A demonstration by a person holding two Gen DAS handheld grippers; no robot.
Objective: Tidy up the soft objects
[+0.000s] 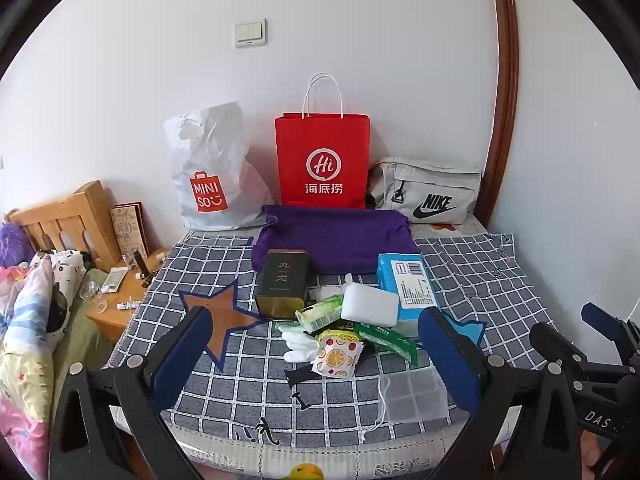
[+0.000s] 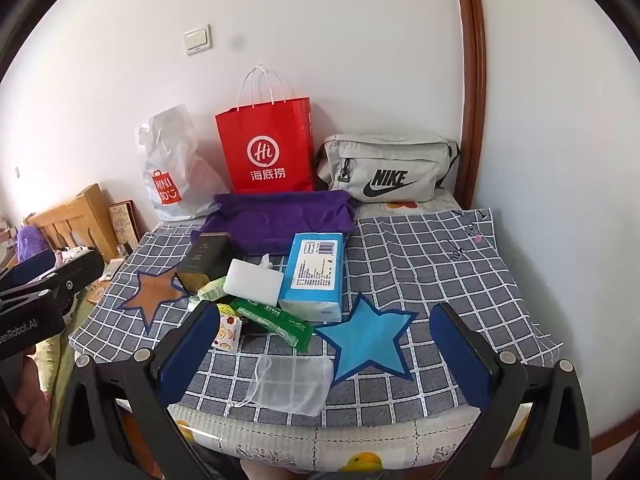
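The pile (image 1: pixel 352 320) of small things lies mid-bed on the checked cover (image 1: pixel 480 280): a white sponge (image 1: pixel 370 309) on top, a blue tissue pack (image 1: pixel 408 284) touching its right side, green wipes packs (image 1: pixel 390 340) and a fruit-print sachet (image 1: pixel 335 358) at the near edge, a white glove (image 1: pixel 298 344) to the left, and a dark tin (image 1: pixel 283 283) standing upright at the far left. A mesh pouch (image 1: pixel 414 396) lies apart, nearest the bed's front edge. Behind the pile a purple cloth (image 1: pixel 332 240) is spread flat, and behind that, against the wall, stand a white plastic bag (image 1: pixel 212 168), a red paper bag (image 1: pixel 322 160) and a grey waist bag (image 1: pixel 426 188).

No item has been lifted yet, so the step in hand looks like choosing and approaching a first soft piece. It would be wise to start with one that lies free, the mesh pouch or the sponge, pinching it across its narrow side and lifting straight up so the packs beneath do not slide. The tin is hard and probably should stay.

The left tongs (image 1: pixel 316 354) are spread wide and empty, hanging above the near edge of the pile, which sits between their fingers in that view. The right tongs (image 2: pixel 324 354) are likewise wide and empty; the pile lies ahead and to their left, the mesh pouch just inside the left finger, a blue star patch (image 2: pixel 368 336) between them.
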